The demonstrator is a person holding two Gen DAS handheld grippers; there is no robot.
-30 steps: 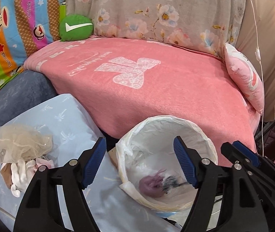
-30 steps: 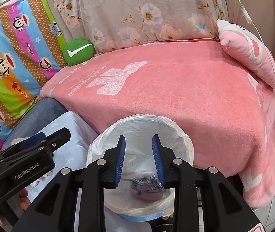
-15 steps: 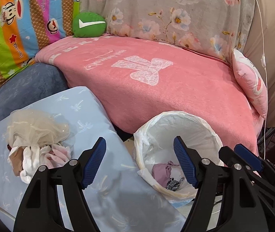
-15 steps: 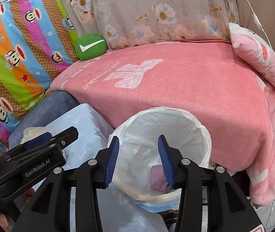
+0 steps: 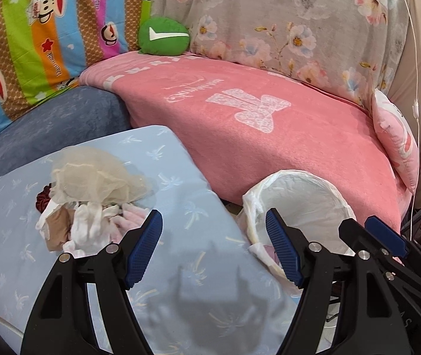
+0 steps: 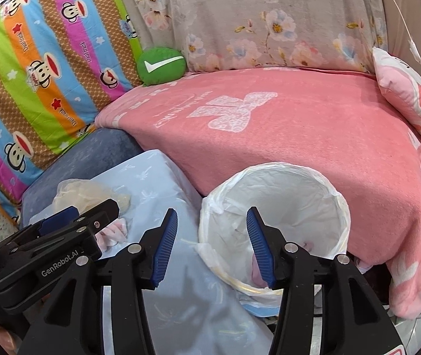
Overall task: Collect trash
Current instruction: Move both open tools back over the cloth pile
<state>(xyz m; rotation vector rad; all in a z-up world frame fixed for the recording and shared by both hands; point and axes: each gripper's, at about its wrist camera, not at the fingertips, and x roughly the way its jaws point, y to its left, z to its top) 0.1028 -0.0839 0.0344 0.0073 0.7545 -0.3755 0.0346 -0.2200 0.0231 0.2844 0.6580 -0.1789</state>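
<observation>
A pile of trash (image 5: 89, 204), beige netting over white and pink rags, lies on a light blue cushion (image 5: 195, 266). Part of the pile (image 6: 92, 195) shows in the right wrist view too. To its right stands a white-lined waste bin (image 5: 299, 195) (image 6: 275, 195) with a pinkish scrap inside. My left gripper (image 5: 213, 245) hangs open over the cushion, just right of the pile, with nothing between its fingers. My right gripper (image 6: 212, 244) hovers over the bin's left rim; its jaws are opening and hold nothing.
A sofa with a pink blanket (image 5: 269, 136) stands behind the bin. A green cushion (image 5: 163, 35), a striped monkey-print cushion (image 5: 39, 44), a floral cover (image 6: 254, 20) and a pink pillow (image 5: 396, 139) lie at the back. A white cable (image 5: 416, 88) hangs at the right.
Both grippers have swung left, from over the bin toward the blue cushion and the pile. The right gripper's jaws have spread wider. The purple scrap stays in the bin.
</observation>
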